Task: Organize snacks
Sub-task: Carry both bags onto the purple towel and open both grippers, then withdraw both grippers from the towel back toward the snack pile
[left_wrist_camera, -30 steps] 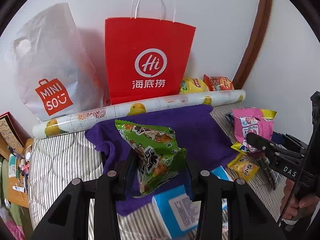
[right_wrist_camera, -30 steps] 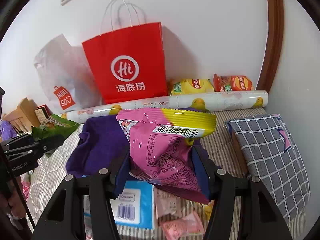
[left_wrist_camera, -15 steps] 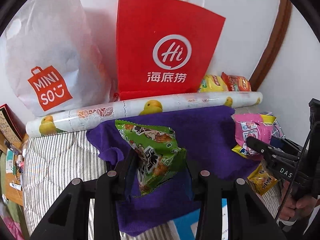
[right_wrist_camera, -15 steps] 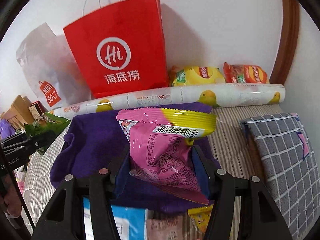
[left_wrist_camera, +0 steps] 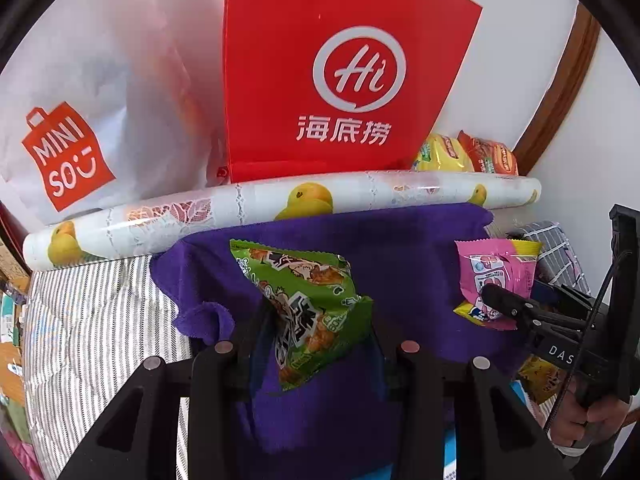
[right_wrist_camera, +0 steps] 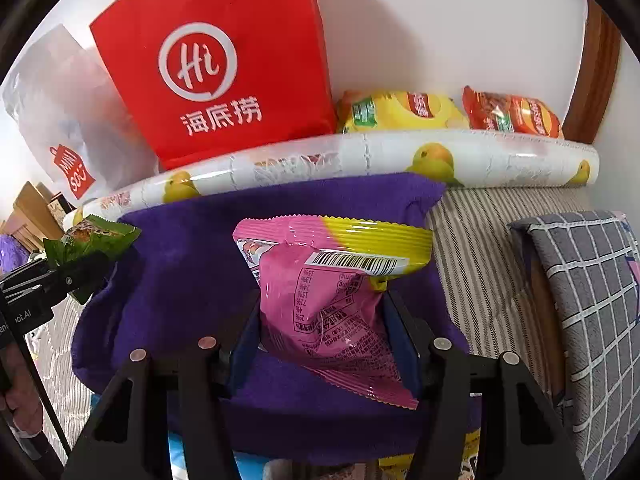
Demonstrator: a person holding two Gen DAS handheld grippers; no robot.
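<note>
Both wrist cameras looked forward along their claws from close above the bed, sharing the red paper bag (left_wrist_camera: 340, 80) and purple towel (right_wrist_camera: 248, 240).

Home bedroom; striped mattress (right_wrist_camera: 472, 280) against a plain white wall (right_wrist_camera: 440, 32) with a purple towel (right_wrist_camera: 192, 280) spread on it; checked grey pillow (right_wrist_camera: 592, 300) at the right; wooden door frame (right_wrist_camera: 596, 68) in the corner; red Haidilao paper bag (left_wrist_camera: 332, 80) and white Miniso bag (left_wrist_camera: 80, 120) lean on the wall; duck-print roll (left_wrist_camera: 280, 208) in front; chip packets (right_wrist_camera: 400, 112) behind it.
</note>
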